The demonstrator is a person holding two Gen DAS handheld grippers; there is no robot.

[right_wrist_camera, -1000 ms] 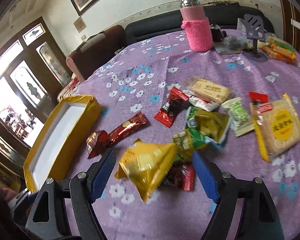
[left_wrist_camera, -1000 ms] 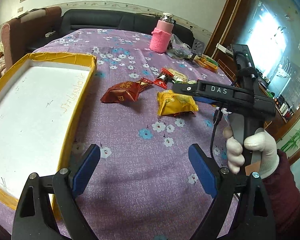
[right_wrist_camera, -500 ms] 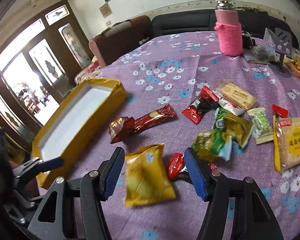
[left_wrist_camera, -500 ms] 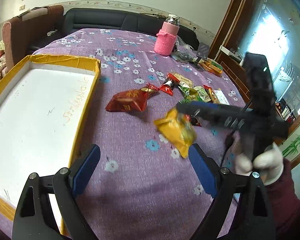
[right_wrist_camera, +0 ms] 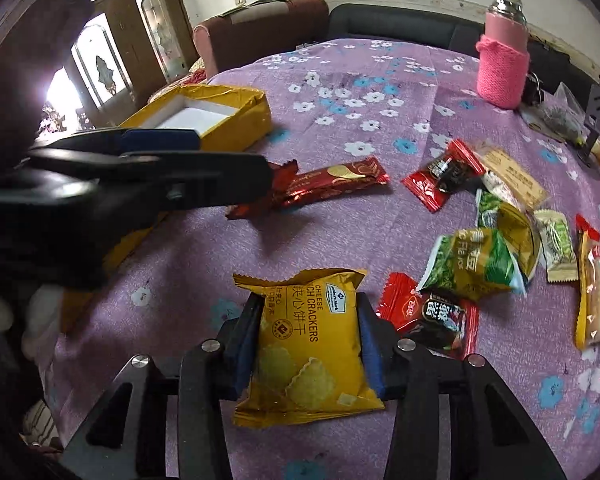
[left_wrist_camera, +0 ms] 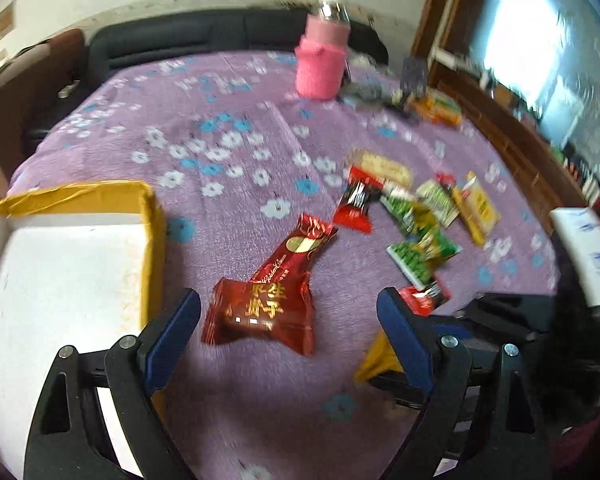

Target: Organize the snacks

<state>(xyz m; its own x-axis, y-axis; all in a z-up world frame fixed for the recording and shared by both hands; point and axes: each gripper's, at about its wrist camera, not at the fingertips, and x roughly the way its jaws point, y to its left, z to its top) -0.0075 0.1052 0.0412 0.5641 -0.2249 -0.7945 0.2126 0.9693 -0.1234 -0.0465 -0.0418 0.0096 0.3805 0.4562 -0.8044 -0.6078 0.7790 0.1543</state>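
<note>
My right gripper [right_wrist_camera: 304,336] is shut on a yellow cheese cracker packet [right_wrist_camera: 306,344] and holds it above the purple cloth; a corner of the packet [left_wrist_camera: 378,360] shows in the left wrist view. My left gripper [left_wrist_camera: 288,320] is open, its jaws on either side of a dark red snack packet [left_wrist_camera: 260,310] lying on the cloth. A long red wafer bar [left_wrist_camera: 296,250] lies just beyond it. The yellow-rimmed white box [left_wrist_camera: 60,272] sits at the left. The left gripper [right_wrist_camera: 228,176] also shows in the right wrist view, over the red packets.
A heap of green, red and yellow snack packets [right_wrist_camera: 480,256] lies at the right on the flowered cloth [left_wrist_camera: 240,128]. A pink-sleeved bottle [right_wrist_camera: 502,68] stands at the far edge. A sofa and armchair lie behind the table.
My right gripper has closed on the yellow packet and lifted it. My left gripper has moved forward and right, from beside the box to straddle the dark red packet.
</note>
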